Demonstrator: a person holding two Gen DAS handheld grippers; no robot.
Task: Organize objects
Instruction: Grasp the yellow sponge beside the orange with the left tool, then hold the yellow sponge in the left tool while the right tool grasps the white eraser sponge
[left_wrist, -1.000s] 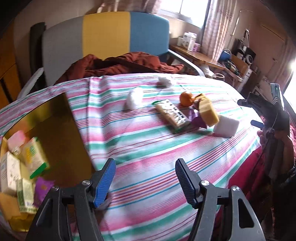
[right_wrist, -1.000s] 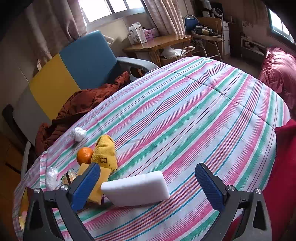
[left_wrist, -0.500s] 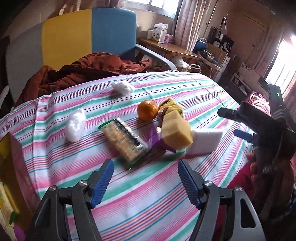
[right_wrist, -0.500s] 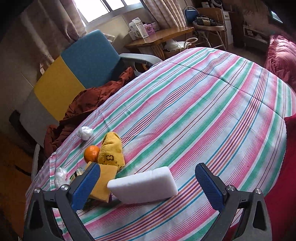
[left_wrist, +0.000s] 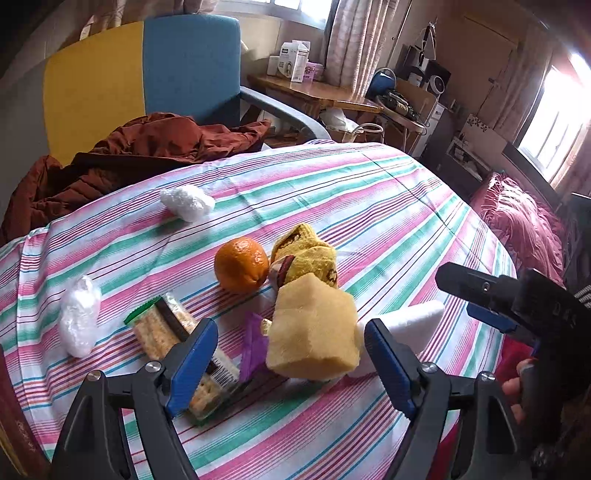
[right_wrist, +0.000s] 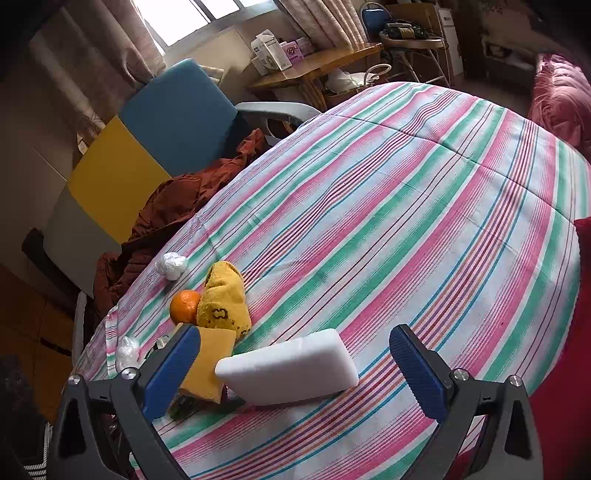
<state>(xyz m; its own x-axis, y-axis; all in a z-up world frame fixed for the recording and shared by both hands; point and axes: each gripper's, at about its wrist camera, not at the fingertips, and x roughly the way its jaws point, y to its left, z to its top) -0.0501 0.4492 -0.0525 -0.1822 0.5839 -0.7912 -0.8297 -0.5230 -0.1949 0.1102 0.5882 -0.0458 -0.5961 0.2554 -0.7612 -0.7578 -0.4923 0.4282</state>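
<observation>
Now the left gripper (left_wrist: 291, 363) hangs over the yellow sponge (left_wrist: 314, 332), jaws opening, gripping nothing. The right gripper (right_wrist: 291, 365), jaws spread and empty, frames the white sponge (right_wrist: 291, 369) at twelve o'clock.

We see daylight as the only light source. In the left wrist view a window (left_wrist: 561, 110) at the right edge is blown out to white glare; in the right wrist view a window (right_wrist: 192, 14) at the top is also overexposed. The striped cloth (right_wrist: 406, 221) is evenly lit and in focus, with soft, short shadows under the objects. Fisheye distortion bends straight lines toward the edges, and the corners darken to black. We see no motion blur.
</observation>
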